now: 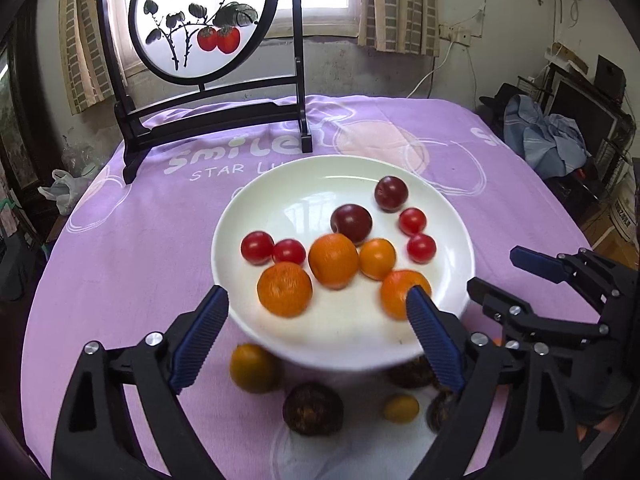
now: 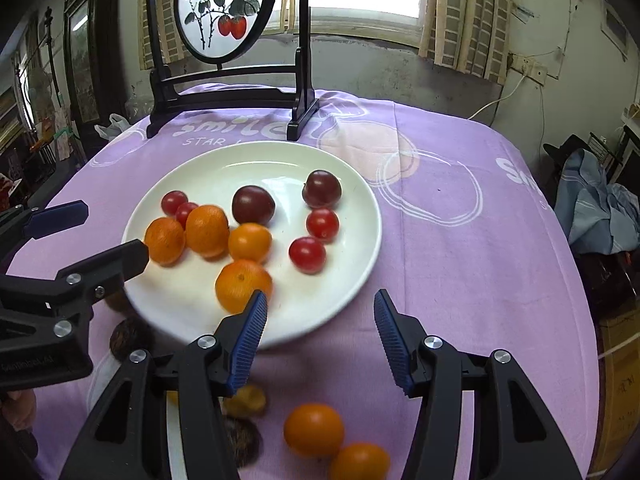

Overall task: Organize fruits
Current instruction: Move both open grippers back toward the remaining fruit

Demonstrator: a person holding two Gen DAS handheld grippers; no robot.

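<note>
A purple tablecloth (image 1: 120, 264) bears a white plate (image 1: 256, 200) ahead of both jaws, holding oranges (image 1: 333, 260), plums (image 1: 351, 224) and cherry tomatoes (image 1: 257, 247). The left gripper (image 1: 316, 308) and right gripper (image 2: 320, 312) both gape, empty. Loose oranges (image 2: 314, 430) lie beneath the right jaws.
</note>
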